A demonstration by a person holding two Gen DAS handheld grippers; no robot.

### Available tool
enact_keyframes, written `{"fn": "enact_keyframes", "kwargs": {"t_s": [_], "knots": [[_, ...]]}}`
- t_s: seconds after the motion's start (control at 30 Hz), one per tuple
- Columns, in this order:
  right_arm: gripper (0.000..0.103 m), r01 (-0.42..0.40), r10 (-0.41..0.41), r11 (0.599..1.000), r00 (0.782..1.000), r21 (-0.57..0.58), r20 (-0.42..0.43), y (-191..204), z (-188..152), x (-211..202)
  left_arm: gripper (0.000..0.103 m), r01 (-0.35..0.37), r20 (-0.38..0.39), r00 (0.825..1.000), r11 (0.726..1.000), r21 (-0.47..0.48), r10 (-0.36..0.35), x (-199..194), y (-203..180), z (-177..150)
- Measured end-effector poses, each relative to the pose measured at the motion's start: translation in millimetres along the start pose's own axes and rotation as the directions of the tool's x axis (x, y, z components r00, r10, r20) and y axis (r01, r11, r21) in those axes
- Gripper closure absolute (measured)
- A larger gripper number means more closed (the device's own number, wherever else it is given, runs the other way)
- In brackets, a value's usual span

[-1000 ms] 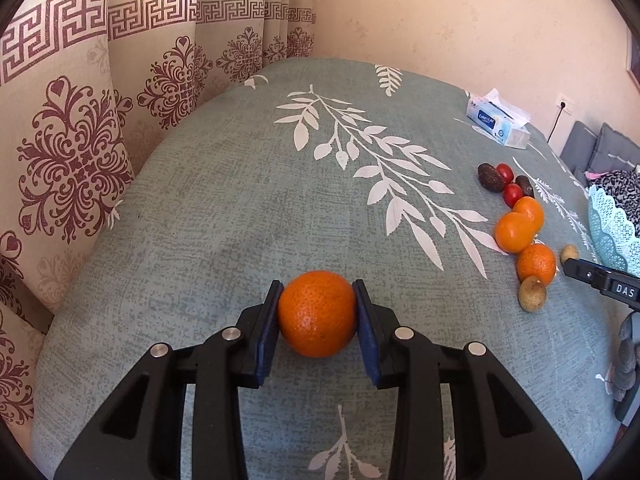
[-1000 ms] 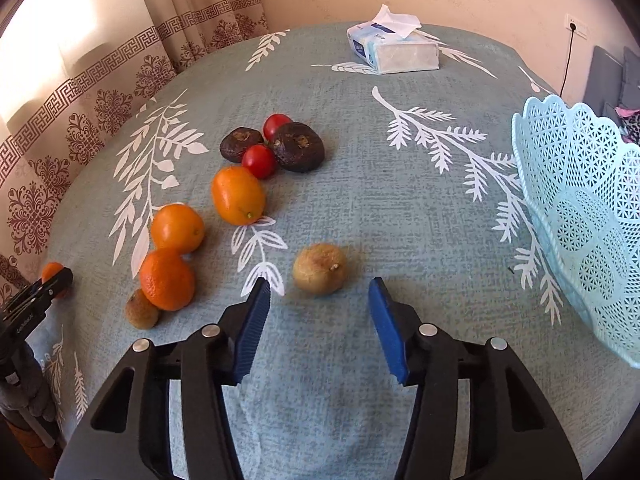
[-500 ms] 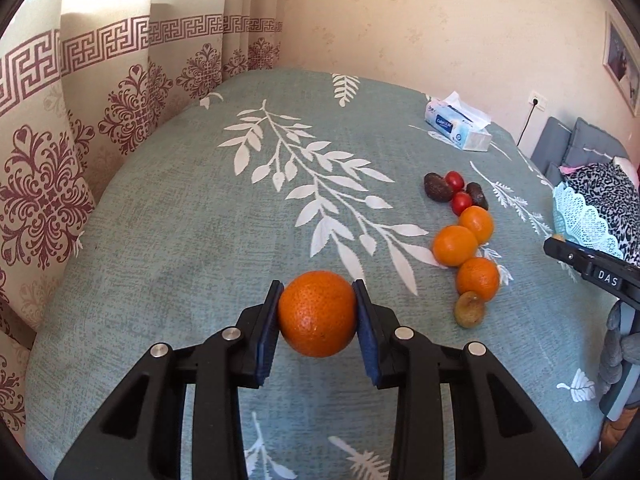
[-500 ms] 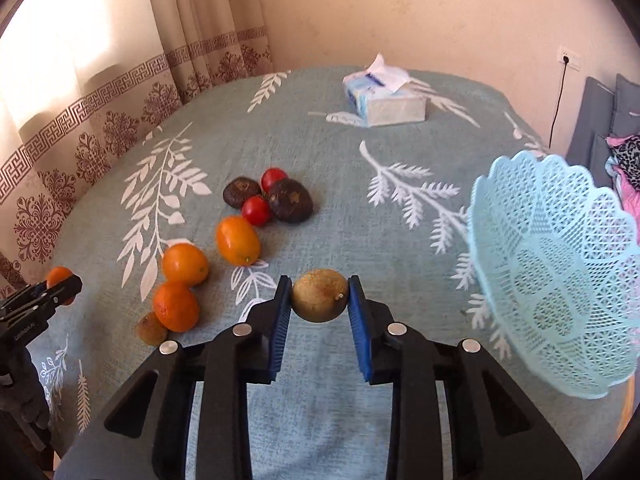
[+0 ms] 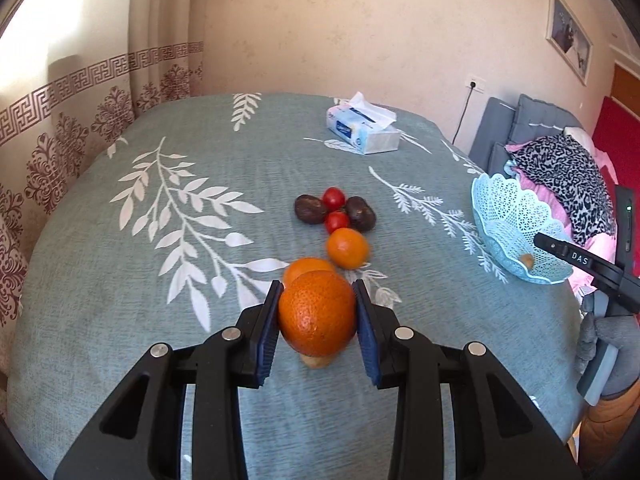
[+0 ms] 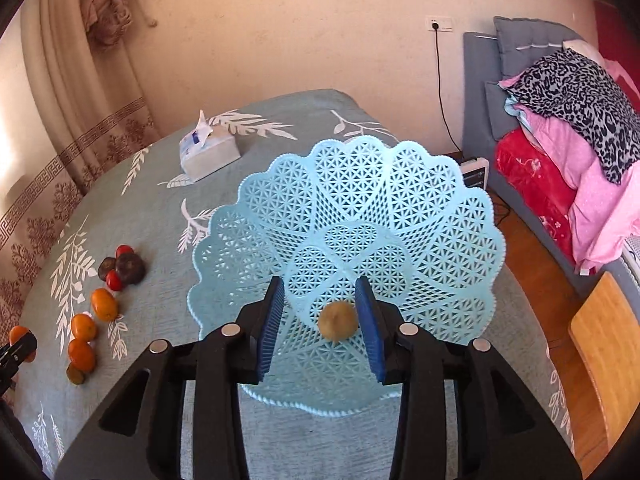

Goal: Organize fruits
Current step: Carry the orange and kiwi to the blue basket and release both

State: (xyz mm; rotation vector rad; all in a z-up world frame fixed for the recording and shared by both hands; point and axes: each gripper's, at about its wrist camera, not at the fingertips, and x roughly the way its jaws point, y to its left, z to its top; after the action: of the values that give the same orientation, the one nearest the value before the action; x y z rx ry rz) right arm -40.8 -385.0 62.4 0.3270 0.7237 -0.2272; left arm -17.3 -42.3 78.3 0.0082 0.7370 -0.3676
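Note:
My left gripper (image 5: 317, 318) is shut on a large orange (image 5: 316, 312), held above the table near the other fruit. My right gripper (image 6: 322, 322) is open over the light blue lattice basket (image 6: 420, 216). A brown kiwi-like fruit (image 6: 338, 319) lies in the basket between the blue pads, free of them; it also shows in the left wrist view (image 5: 527, 259). On the cloth lie oranges (image 5: 347, 248), red tomatoes (image 5: 334, 198), dark fruits (image 5: 310, 209) and a small brown fruit (image 5: 316, 361) under the held orange.
A tissue box (image 5: 362, 130) stands at the far side of the teal leaf-print table (image 5: 140, 280). Patterned curtains (image 5: 60, 120) hang left. A bed with piled clothes (image 6: 568, 112) and a wooden chair (image 6: 604, 344) stand right of the table.
The right gripper carried the brown fruit over the basket and opened; the fruit now lies in the basket. The left gripper moved right with its orange, toward the fruit group.

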Motion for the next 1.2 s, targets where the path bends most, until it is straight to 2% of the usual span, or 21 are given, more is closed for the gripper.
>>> {"fn": "enact_keyframes", "kwargs": {"t_s": [0.07, 0.27, 0.53, 0.6, 0.67, 0.7, 0.73, 0.77, 0.8, 0.97, 1.2], "knots": [[0.058, -0.002, 0.001, 1.000, 1.000, 0.025, 0.022, -7.3, 0.3, -3.7, 0.068, 0.033, -0.002, 0.999, 0.999, 0.025, -0.033, 4.7, -18.2, 7.9], [0.057, 0.045, -0.053, 0.996, 0.993, 0.072, 0.108, -25.8, -1.3, -19.1, 0.068, 0.142, -0.013, 0.990, 0.982, 0.124, -0.141, 30.1, -84.2, 29.6], [0.057, 0.081, -0.102, 0.990, 0.977, 0.113, 0.187, -45.1, 1.2, -43.5, 0.068, 0.302, -0.098, 0.953, 0.935, 0.186, -0.288, 87.9, -170.0, 53.4], [0.051, 0.083, -0.105, 0.989, 0.975, 0.119, 0.196, -47.2, 1.1, -47.3, 0.068, 0.320, -0.115, 0.946, 0.925, 0.206, -0.302, 98.6, -189.0, 54.7], [0.048, 0.091, -0.116, 0.988, 0.972, 0.125, 0.206, -50.4, 0.1, -50.5, 0.067, 0.355, -0.146, 0.933, 0.910, 0.215, -0.329, 108.1, -203.4, 53.9], [0.048, 0.095, -0.120, 0.987, 0.971, 0.128, 0.205, -50.9, -0.3, -50.3, 0.066, 0.368, -0.157, 0.927, 0.904, 0.219, -0.340, 111.3, -209.5, 53.5], [0.048, 0.098, -0.123, 0.986, 0.971, 0.132, 0.204, -52.5, -0.8, -50.3, 0.051, 0.373, -0.161, 0.925, 0.901, 0.222, -0.344, 112.8, -212.3, 53.4], [0.048, 0.099, -0.125, 0.986, 0.972, 0.137, 0.201, -54.0, -1.8, -50.1, 0.031, 0.372, -0.151, 0.926, 0.902, 0.218, -0.345, 112.4, -213.1, 53.6], [0.048, 0.098, -0.125, 0.985, 0.972, 0.142, 0.198, -55.2, -2.6, -49.5, 0.024, 0.361, -0.128, 0.932, 0.910, 0.207, -0.340, 110.7, -210.4, 54.2], [0.048, 0.084, -0.111, 0.986, 0.974, 0.141, 0.197, -51.3, -3.9, -50.0, 0.022, 0.283, -0.089, 0.958, 0.944, 0.169, -0.271, 102.1, -183.5, 56.1], [0.046, 0.021, -0.029, 0.999, 0.981, 0.043, 0.194, -10.4, -7.5, -53.5, 0.017, 0.145, -0.006, 0.989, 0.979, 0.145, -0.146, 70.8, -128.8, 52.3]]}}
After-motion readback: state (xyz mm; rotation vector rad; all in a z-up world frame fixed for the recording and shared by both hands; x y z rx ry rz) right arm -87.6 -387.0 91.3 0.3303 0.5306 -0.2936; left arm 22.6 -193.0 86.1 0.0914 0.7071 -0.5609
